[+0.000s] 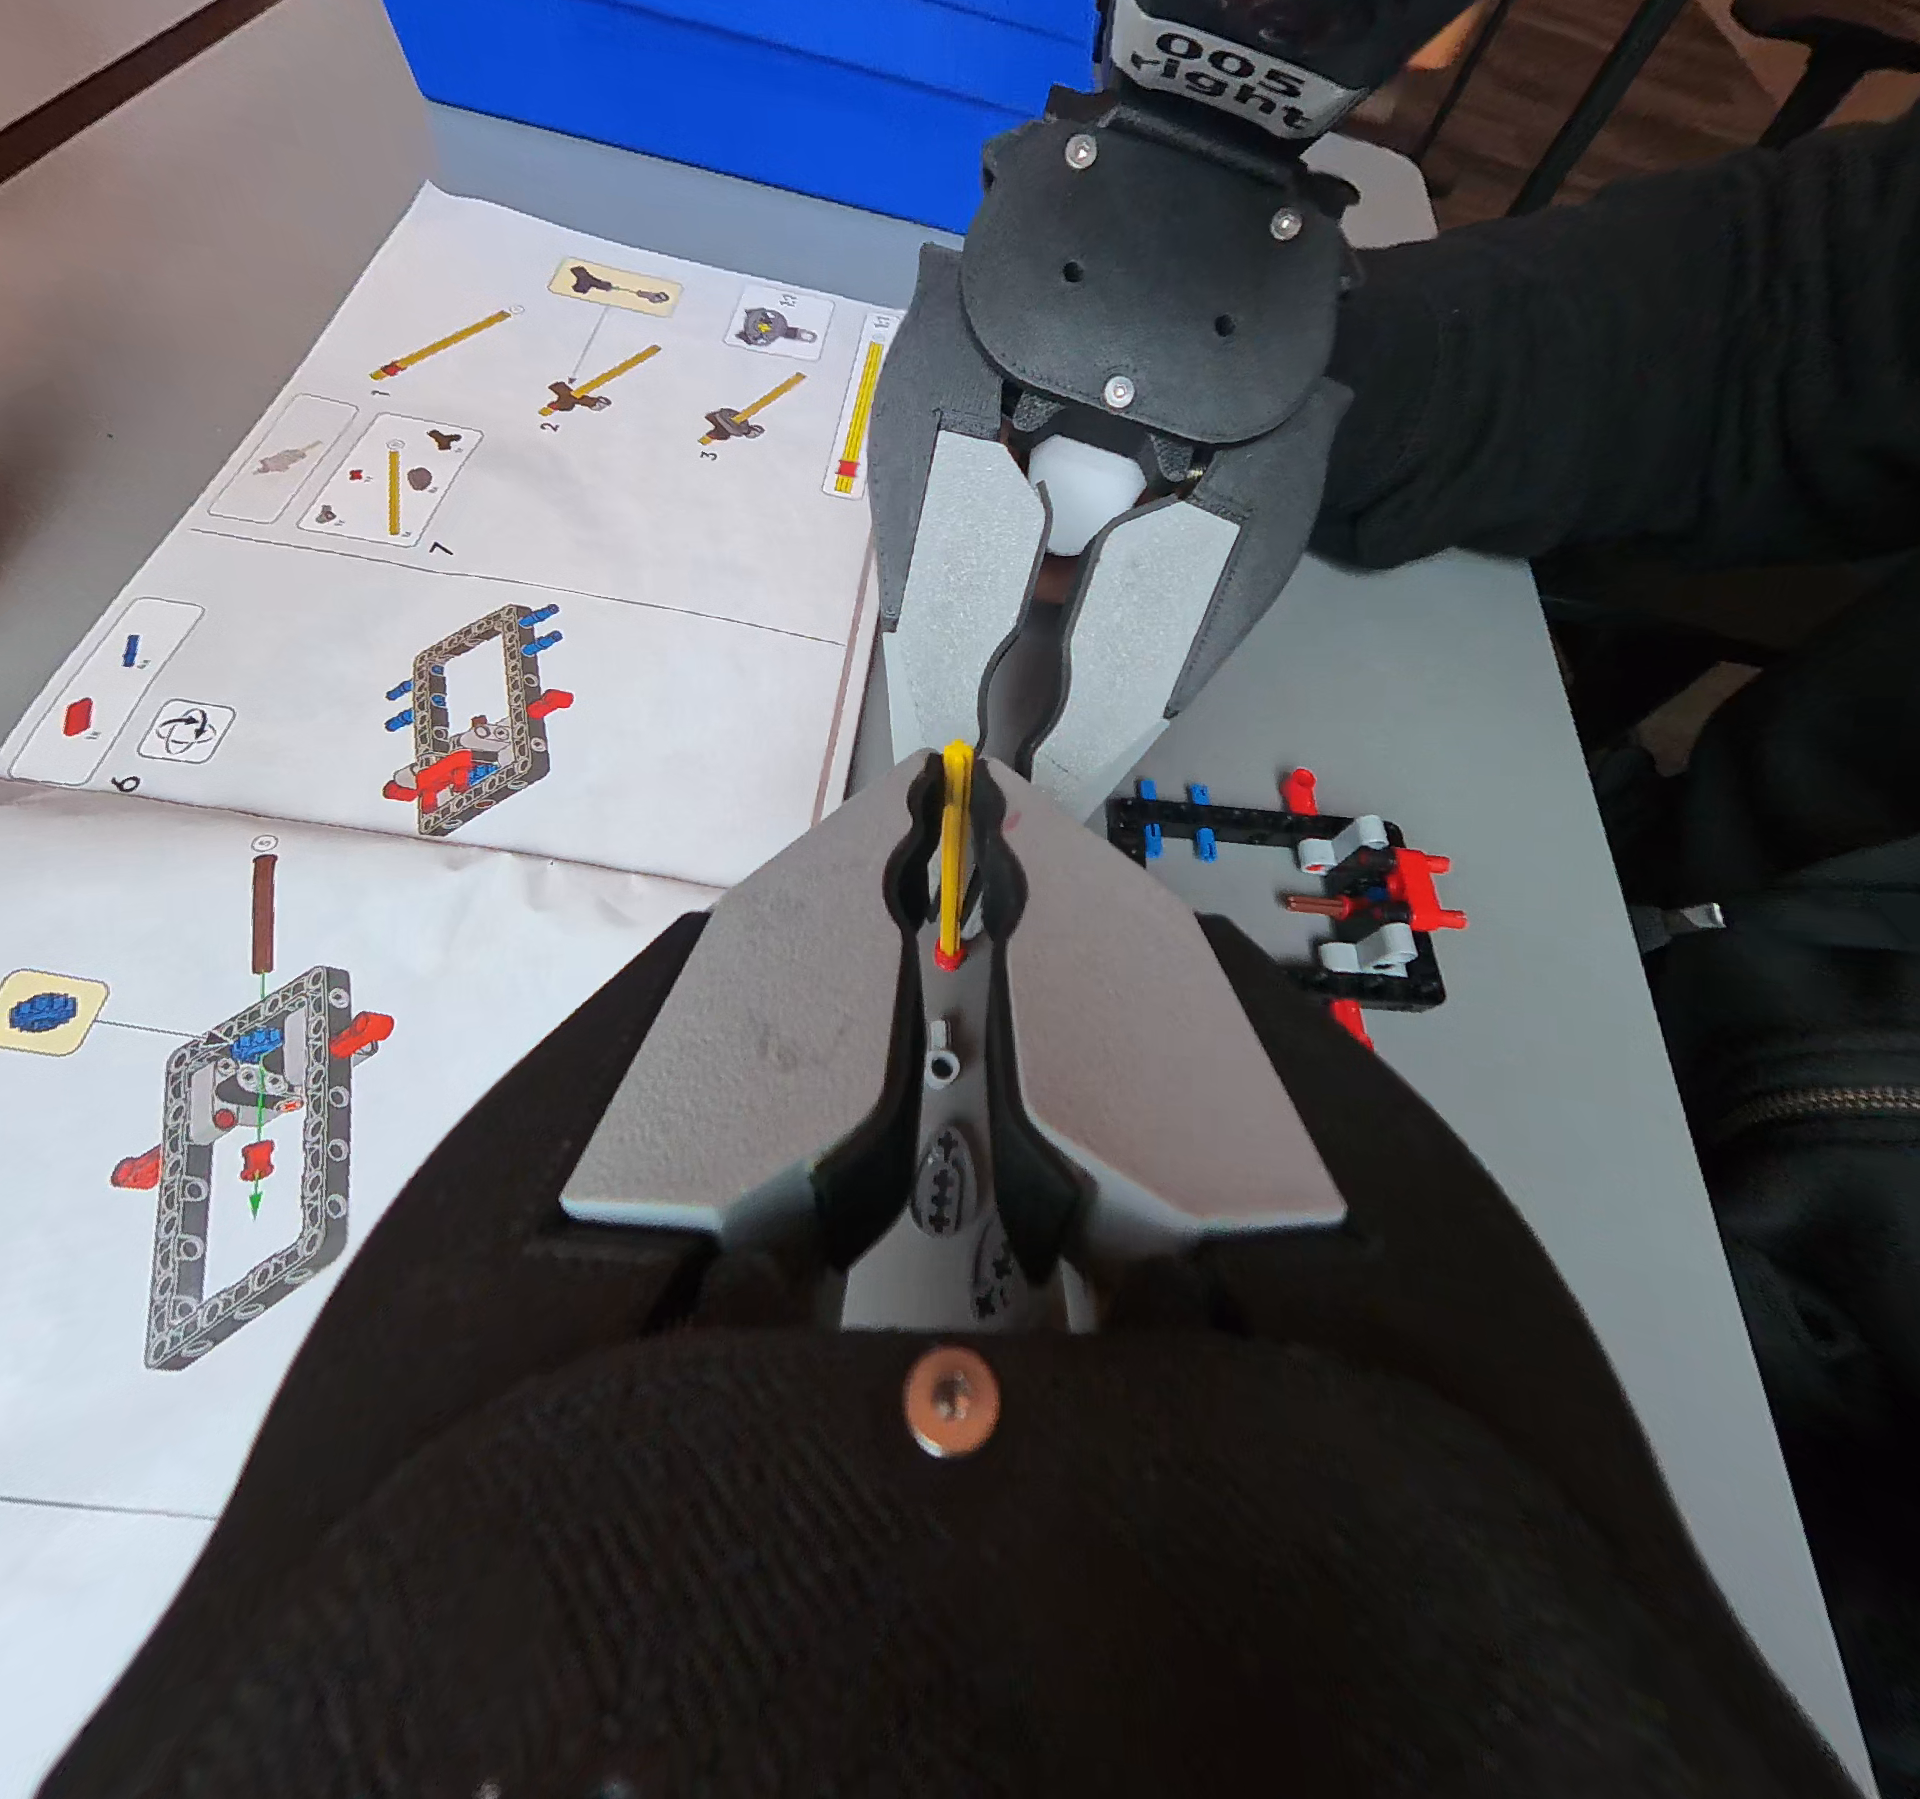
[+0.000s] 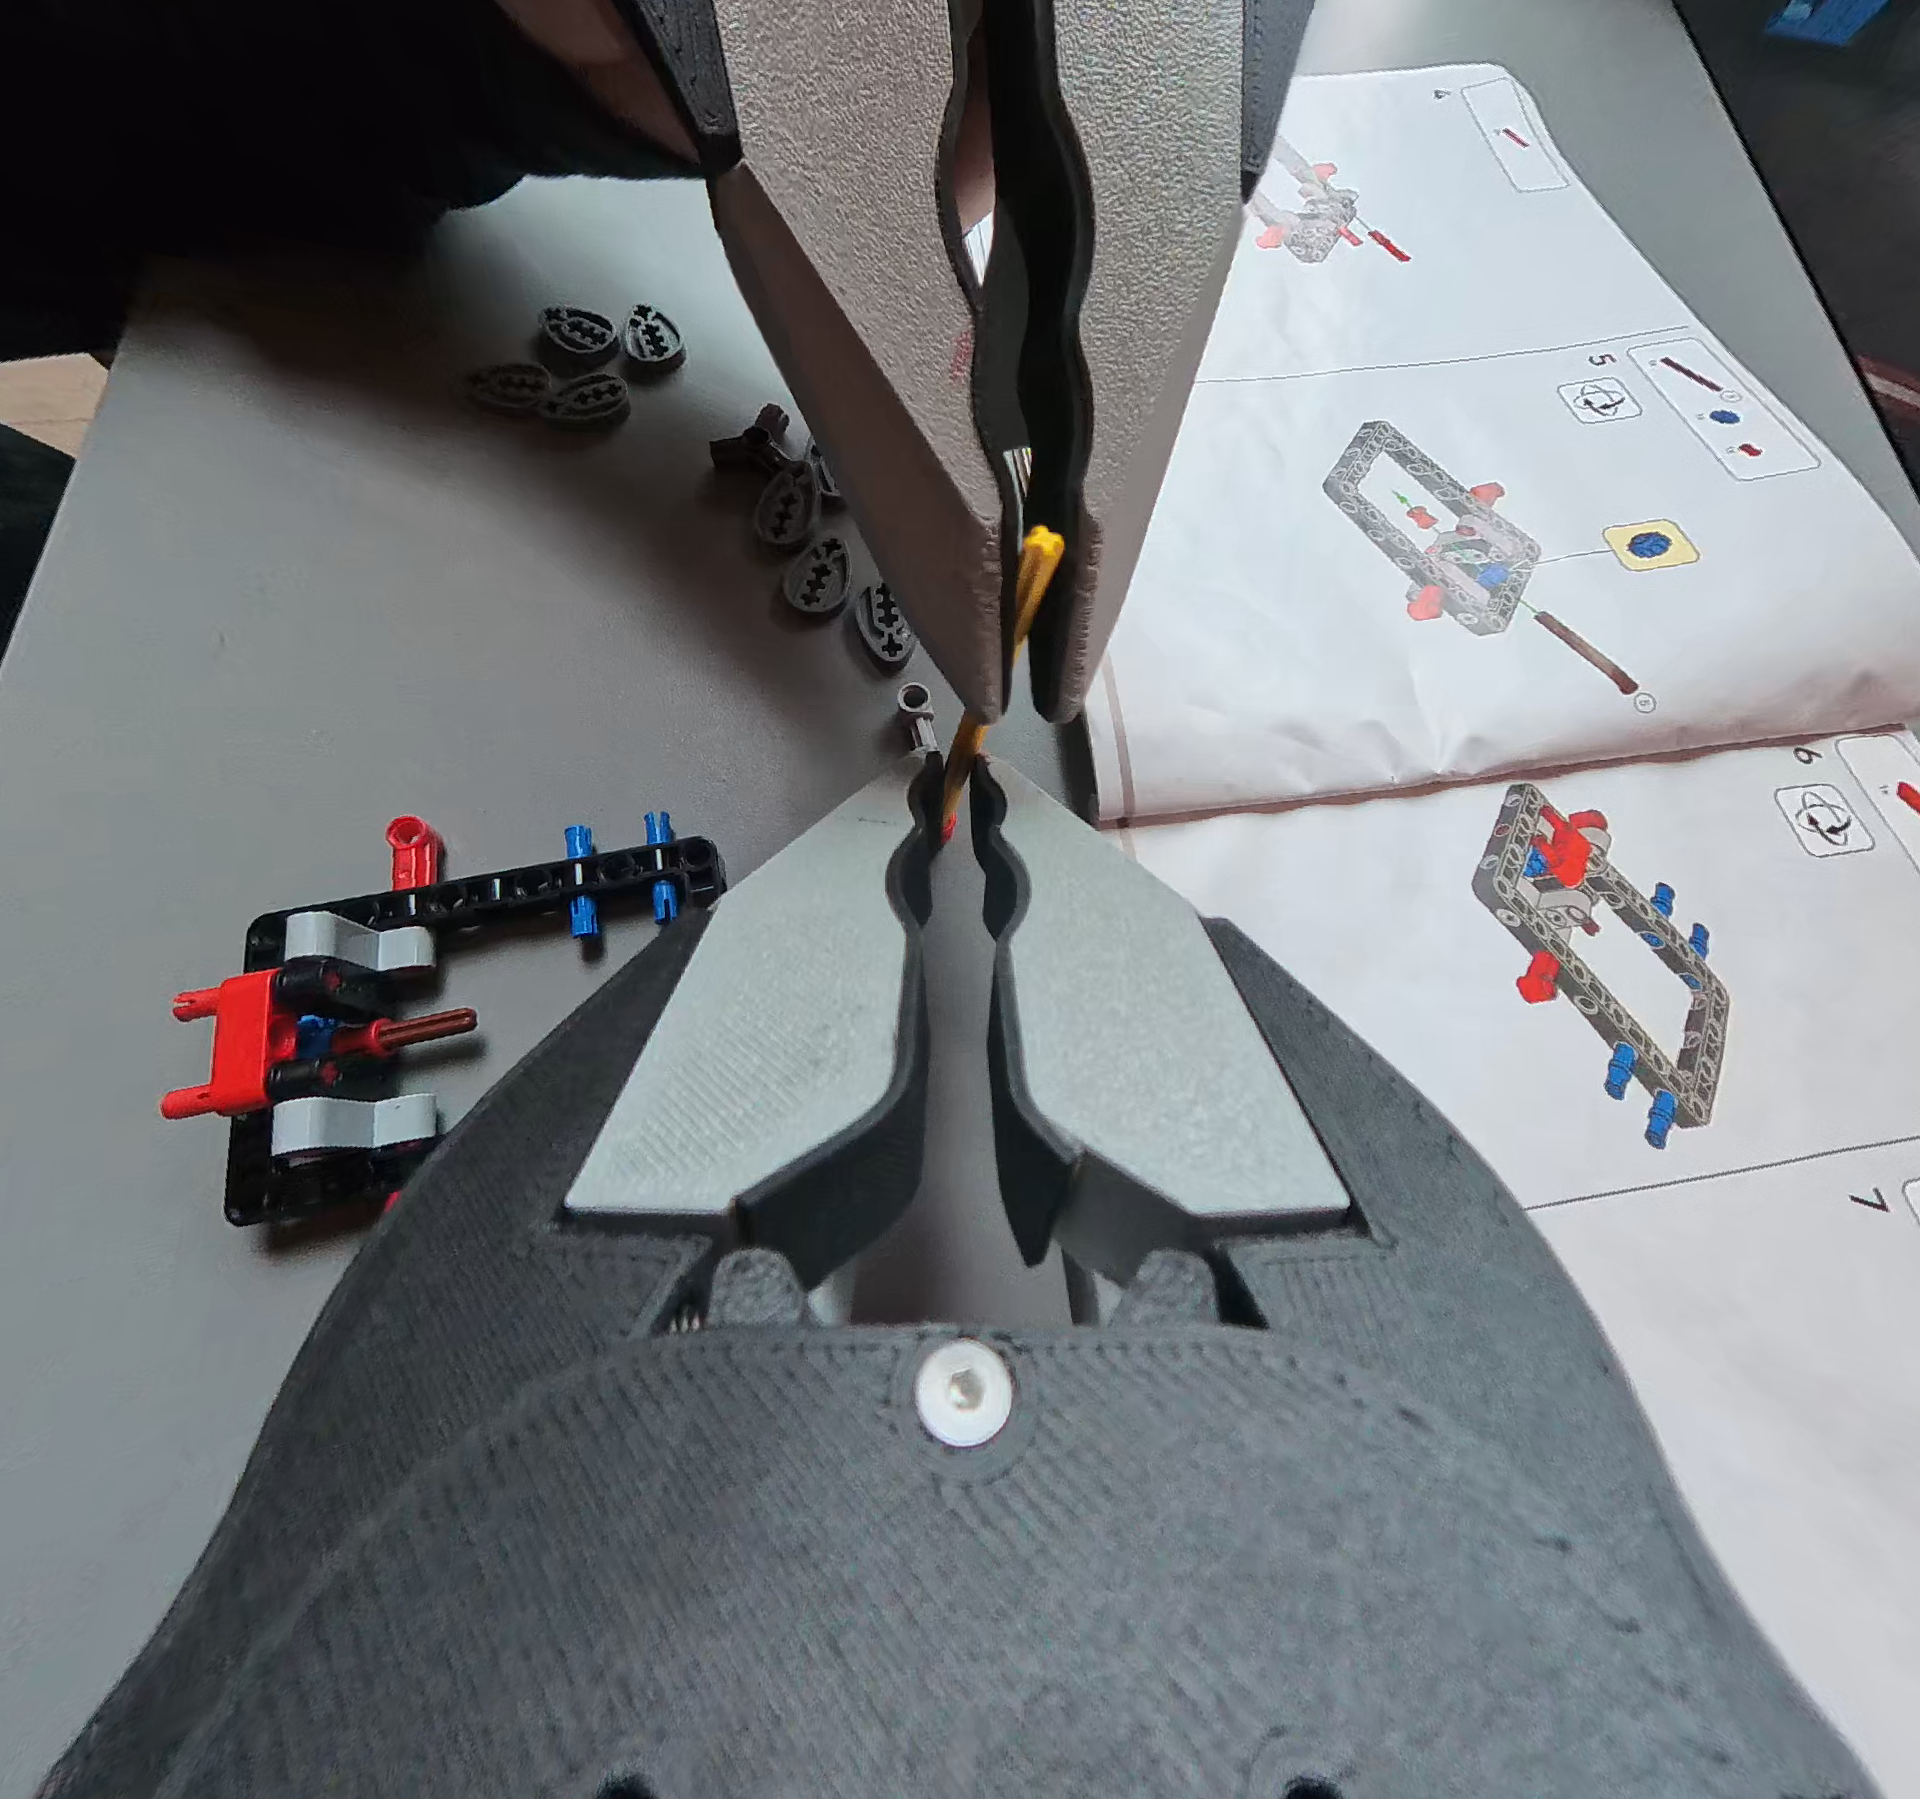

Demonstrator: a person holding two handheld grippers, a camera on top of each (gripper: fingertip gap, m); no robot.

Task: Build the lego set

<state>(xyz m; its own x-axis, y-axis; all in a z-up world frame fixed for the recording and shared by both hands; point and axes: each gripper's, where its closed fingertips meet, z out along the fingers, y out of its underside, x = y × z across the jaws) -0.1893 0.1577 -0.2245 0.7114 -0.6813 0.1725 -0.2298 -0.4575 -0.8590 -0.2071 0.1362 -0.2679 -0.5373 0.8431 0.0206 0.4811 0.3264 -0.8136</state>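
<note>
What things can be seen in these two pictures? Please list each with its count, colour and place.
yellow axle: one, yellow with a red bush at one end, held between both tongs
frame assembly: one, black with red, blue and grey parts, on the table
oval pieces: about eight, dark grey, loose on the table in two groups
small connector: one, light grey, on the table near the tong tips
instruction booklet: one, white, open on the table
bins: stacked, blue, behind the booklet
table: one, grey
left tongs: shut on the axle
right tongs: shut on the axle's red-bush end
</note>
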